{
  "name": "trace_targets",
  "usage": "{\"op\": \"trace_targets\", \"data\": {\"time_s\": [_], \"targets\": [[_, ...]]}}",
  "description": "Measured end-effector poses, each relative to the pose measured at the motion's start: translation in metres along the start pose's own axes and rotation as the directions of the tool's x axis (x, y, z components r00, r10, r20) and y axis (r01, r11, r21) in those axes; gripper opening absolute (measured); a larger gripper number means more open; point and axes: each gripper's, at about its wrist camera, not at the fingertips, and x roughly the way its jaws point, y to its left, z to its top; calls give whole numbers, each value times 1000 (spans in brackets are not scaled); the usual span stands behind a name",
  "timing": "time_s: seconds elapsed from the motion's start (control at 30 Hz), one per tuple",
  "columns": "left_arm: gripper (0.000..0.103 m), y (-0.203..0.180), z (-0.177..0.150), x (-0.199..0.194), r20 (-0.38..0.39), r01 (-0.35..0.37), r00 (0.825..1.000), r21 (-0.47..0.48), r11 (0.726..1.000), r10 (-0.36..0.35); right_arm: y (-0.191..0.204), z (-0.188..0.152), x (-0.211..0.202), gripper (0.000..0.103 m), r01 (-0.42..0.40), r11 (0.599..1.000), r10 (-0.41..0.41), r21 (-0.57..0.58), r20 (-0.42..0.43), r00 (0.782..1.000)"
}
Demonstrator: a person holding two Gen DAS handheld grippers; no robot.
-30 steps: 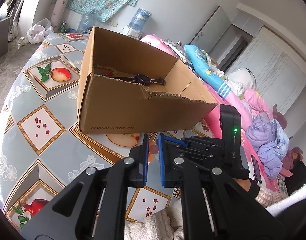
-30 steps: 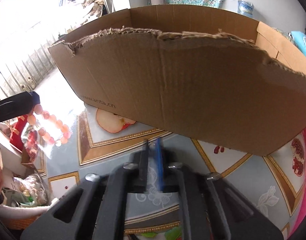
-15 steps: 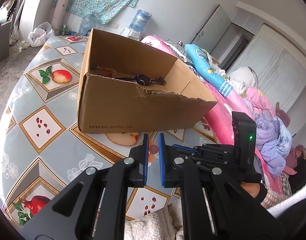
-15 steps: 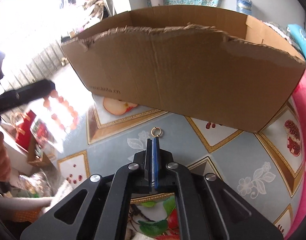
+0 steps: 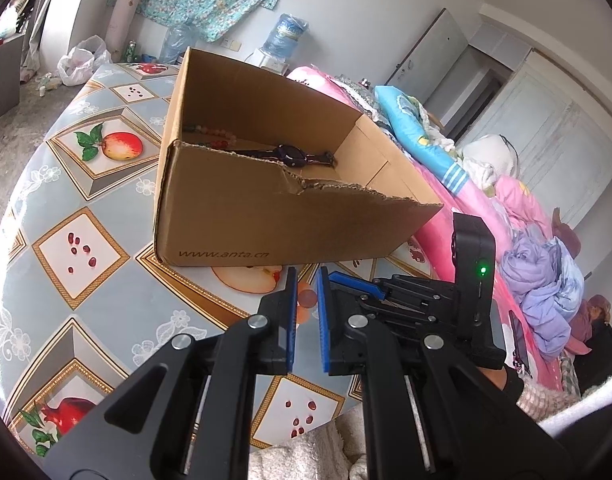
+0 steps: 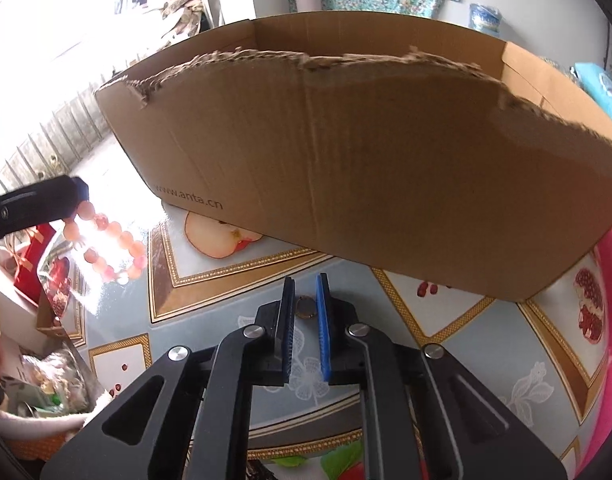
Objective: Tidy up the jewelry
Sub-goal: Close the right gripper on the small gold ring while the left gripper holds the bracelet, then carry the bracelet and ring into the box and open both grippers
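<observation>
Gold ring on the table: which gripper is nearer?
Right. The gold ring lies between the right gripper's fingertips. The left gripper is off to one side, holding a pink bead bracelet.

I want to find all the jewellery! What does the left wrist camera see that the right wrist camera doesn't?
Only the left wrist view: inside the brown cardboard box, a black wristwatch and a string of beads.
Only the right wrist view: a small gold ring between the right gripper jaws, and the pink bead bracelet dangling from the left gripper.
Both: the box's torn front wall and the fruit-patterned tablecloth.
</observation>
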Motion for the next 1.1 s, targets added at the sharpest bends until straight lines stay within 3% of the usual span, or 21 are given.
{"op": "trace_targets", "data": {"time_s": [0.43, 0.6, 0.73, 0.8, 1.1], "targets": [[9, 4, -10, 8, -29, 16, 999, -14, 1000, -16, -31, -15, -23, 1, -46, 990, 44, 136, 19, 999], [9, 6, -10, 8, -29, 14, 999, -26, 1000, -15, -12, -5, -10, 24, -16, 993, 14, 114, 19, 1000], [9, 6, -10, 9, -34, 4, 999, -29, 1000, -5, 5, -5, 4, 24, 44, 999, -44, 24, 22, 999], [9, 6, -10, 10, -35, 0, 999, -28, 1000, -1, 10, -3, 7, 11, 63, 998, -63, 4, 22, 998], [9, 5, -11, 15, -38, 0, 999, -33, 999, -1, -8, 1, 13, 10, -6, 997, 5, 79, 15, 1000]]}}
